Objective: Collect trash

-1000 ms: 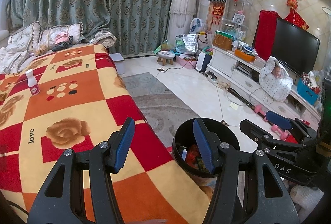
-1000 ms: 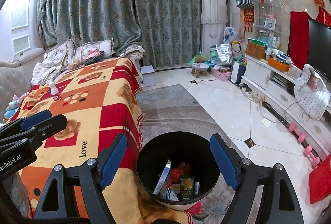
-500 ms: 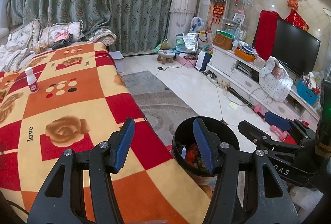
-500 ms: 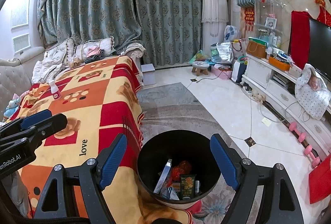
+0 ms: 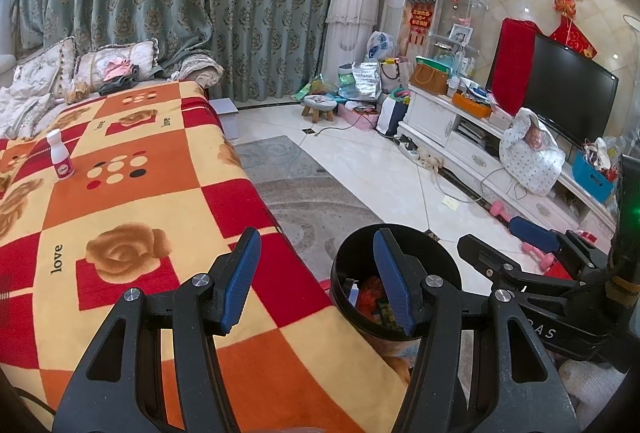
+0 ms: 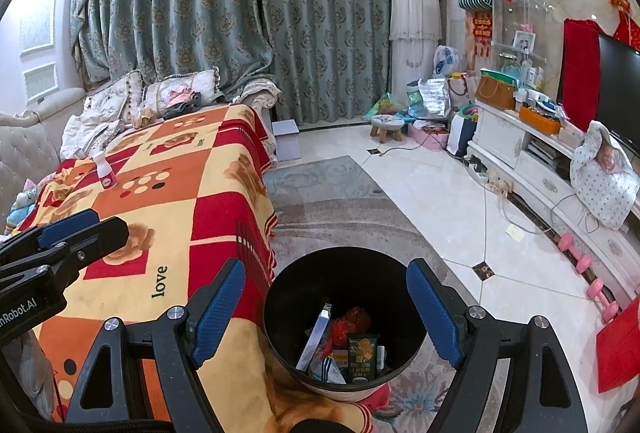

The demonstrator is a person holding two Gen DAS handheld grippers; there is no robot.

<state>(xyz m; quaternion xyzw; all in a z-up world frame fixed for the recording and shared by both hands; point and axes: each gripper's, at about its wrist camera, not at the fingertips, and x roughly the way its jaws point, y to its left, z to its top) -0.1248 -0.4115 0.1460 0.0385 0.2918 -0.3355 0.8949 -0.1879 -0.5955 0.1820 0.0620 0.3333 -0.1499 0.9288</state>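
Note:
A black round trash bin stands on the floor beside the blanket-covered table and holds several wrappers and packets. It also shows in the left wrist view. My right gripper is open and empty, right above the bin. My left gripper is open and empty over the table's near corner, left of the bin. A small white bottle with a pink label stands upright far back on the table; it also shows in the right wrist view.
The table wears a red, orange and yellow checked blanket. A sofa with cushions lies behind it. A grey rug, a small stool, pink dumbbells and a white TV cabinet are to the right.
Both grippers have drifted slightly. Both stay open and empty.

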